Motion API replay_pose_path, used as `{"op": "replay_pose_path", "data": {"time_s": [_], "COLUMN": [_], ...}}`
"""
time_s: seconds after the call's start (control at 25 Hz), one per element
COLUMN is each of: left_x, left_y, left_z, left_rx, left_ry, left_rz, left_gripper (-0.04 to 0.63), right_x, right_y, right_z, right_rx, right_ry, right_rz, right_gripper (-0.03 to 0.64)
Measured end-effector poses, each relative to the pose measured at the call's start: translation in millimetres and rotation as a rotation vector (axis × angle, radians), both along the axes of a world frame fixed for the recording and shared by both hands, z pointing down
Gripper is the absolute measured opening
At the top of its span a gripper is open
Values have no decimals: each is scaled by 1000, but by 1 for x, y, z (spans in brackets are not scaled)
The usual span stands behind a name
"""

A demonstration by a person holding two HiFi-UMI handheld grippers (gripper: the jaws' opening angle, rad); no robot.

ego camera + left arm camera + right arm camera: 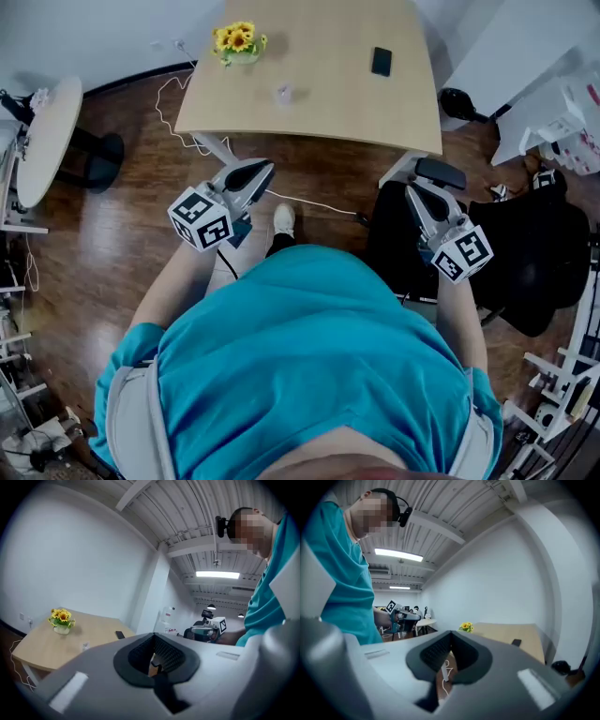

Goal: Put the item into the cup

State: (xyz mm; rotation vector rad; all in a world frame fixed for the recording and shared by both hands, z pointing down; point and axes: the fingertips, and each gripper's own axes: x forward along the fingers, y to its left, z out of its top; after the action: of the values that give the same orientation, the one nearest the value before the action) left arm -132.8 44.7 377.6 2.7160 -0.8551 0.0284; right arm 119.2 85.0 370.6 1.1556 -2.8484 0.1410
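Note:
A light wooden table stands ahead of me. On it is a small clear object, maybe the cup; it is too small to tell. The left gripper view also shows this clear object. A black phone lies at the table's far right. I hold both grippers low, short of the table's near edge, over the wood floor. My left gripper is shut with nothing in it, and its jaws meet at the tips. My right gripper also looks shut and empty.
A pot of yellow flowers sits at the table's far left. A black office chair stands at my right and a round white table at my left. White cables trail over the floor by the table leg.

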Motion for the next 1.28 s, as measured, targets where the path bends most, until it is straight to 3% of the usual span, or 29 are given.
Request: {"op": "replay_pose_path", "data": {"time_s": [0.16, 0.4, 0.72, 0.88, 1.08, 1.28], "left_x": [3, -33, -106, -138, -135, -122], "left_y": [62, 113, 154, 176, 182, 180], "left_z": [-16, -26, -16, -1, -3, -16], "left_rx": [33, 85, 96, 85, 108, 126], "left_ry": [-37, -43, -30, -64, -89, -42], "left_rz": [-19, -47, -23, 9, 20, -41], "left_gripper": [3, 3, 3, 3, 3, 3], "right_x": [4, -18, -89, -129, -134, -119], "right_y": [52, 109, 145, 151, 136, 135], "right_z": [7, 15, 22, 33, 31, 10], "right_rx": [-28, -55, -89, -115, -123, -59], "right_ry": [-48, -44, -31, -6, -54, -86], "right_rz": [-17, -11, 47, 26, 22, 34], "right_gripper": [2, 2, 0, 0, 0, 0]}}
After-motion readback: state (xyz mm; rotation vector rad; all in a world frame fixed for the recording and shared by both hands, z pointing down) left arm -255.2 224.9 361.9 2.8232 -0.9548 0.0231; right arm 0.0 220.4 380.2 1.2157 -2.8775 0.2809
